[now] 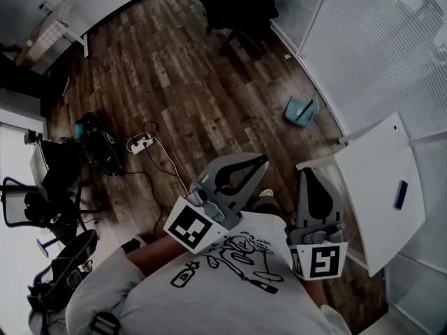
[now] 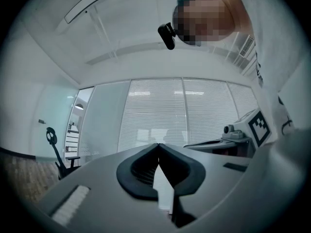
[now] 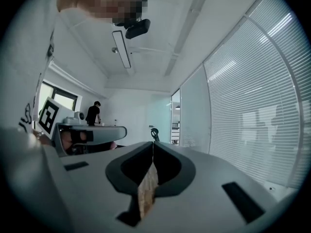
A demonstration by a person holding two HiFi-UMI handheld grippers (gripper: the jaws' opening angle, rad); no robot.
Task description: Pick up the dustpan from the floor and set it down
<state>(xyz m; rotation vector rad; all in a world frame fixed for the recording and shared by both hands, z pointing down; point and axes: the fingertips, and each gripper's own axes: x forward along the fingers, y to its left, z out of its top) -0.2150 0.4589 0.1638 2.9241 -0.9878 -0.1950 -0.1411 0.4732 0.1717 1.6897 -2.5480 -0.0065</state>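
The floor (image 1: 195,82) is dark, grained wood-look plank with a dull sheen. At two o'clock in the head view, the dustpan (image 1: 302,110) looks like smooth teal plastic. The table (image 1: 380,180) at three o'clock has a flat, matt white top. The left gripper (image 1: 262,160) and right gripper (image 1: 308,172) have smooth, matt grey plastic shells around black, ribbed, rubbery-looking pads (image 2: 138,171). At six o'clock, the shirt (image 1: 160,299) is soft grey cloth with black print.

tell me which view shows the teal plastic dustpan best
The head view: the teal plastic dustpan sits small but unobstructed on the dark wooden floor by the white blinds. The left and right gripper views aim higher, at blinds and ceiling; neither shows it.
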